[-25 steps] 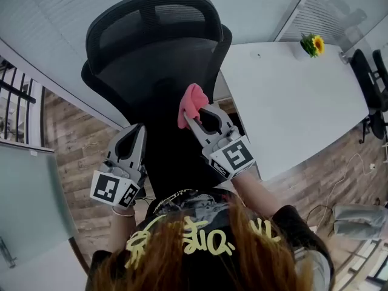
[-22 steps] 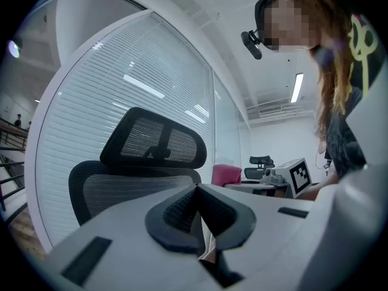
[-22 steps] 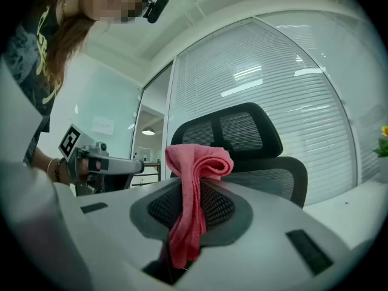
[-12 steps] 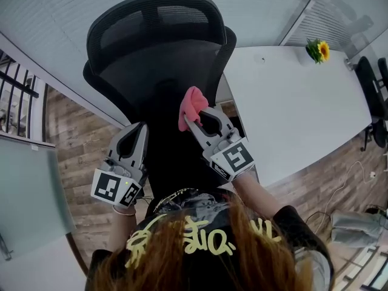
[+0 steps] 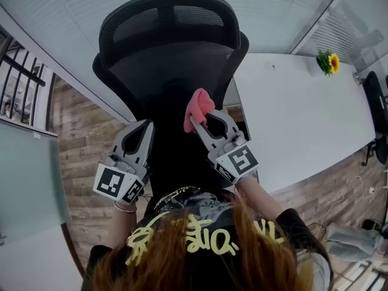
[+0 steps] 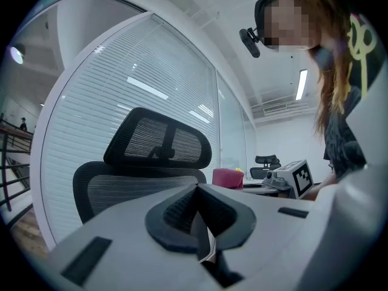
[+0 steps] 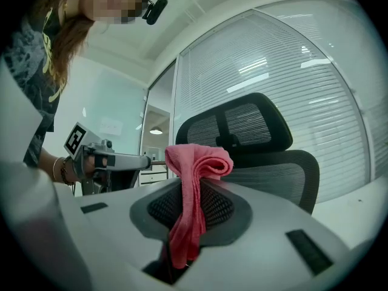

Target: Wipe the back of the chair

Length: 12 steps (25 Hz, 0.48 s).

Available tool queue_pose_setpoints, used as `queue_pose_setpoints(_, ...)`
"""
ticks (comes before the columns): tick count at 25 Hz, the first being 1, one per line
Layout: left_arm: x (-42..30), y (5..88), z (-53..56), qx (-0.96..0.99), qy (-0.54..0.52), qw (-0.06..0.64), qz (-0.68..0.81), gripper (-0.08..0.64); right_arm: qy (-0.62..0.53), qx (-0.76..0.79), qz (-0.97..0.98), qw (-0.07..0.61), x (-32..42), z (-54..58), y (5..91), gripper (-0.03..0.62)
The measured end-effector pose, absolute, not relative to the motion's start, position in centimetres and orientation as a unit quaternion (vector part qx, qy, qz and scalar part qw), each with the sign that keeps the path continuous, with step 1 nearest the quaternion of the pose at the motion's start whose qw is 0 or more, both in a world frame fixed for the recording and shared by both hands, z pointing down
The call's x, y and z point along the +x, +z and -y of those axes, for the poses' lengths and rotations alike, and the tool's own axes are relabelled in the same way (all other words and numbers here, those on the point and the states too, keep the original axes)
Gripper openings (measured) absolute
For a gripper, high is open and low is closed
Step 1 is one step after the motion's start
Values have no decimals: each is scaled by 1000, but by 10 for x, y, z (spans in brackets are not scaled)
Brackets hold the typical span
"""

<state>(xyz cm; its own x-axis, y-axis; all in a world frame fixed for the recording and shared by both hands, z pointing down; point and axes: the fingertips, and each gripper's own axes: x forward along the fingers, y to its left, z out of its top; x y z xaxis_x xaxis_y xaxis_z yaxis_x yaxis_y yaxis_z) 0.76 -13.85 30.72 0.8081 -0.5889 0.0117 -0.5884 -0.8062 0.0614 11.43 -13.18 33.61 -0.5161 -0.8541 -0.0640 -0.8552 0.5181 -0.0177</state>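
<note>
A black mesh office chair (image 5: 173, 56) with a headrest stands in front of me, its back facing me. My right gripper (image 5: 195, 124) is shut on a pink cloth (image 5: 198, 107), which bunches above the jaws just off the chair back's middle. In the right gripper view the pink cloth (image 7: 193, 190) hangs folded between the jaws, with the chair (image 7: 267, 156) behind it. My left gripper (image 5: 145, 126) is shut with nothing in it, low at the chair's left side. The left gripper view shows the chair (image 6: 145, 168), the cloth (image 6: 227, 177) and the right gripper (image 6: 290, 178).
A white table (image 5: 303, 111) stands right of the chair with a small sunflower pot (image 5: 328, 61) at its far end. White blinds on a glass wall (image 5: 73, 17) run behind the chair. Another black chair (image 5: 376, 111) is at the far right. Wood floor (image 5: 85, 144) lies below.
The view has shifted slightly, so chair and grippers sit a bit further right. My right gripper with the cloth stays by the chair back's middle; the left gripper keeps its place.
</note>
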Motion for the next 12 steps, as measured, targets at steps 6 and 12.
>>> queue_pose_setpoints(6, 0, 309, 138, 945, 1, 30, 326, -11, 9, -469, -882, 35, 107, 133, 333, 71)
queue_pose_setpoints(12, -11, 315, 140, 940, 7, 31, 338, -11, 9, -453, -891, 32, 96, 135, 335, 70)
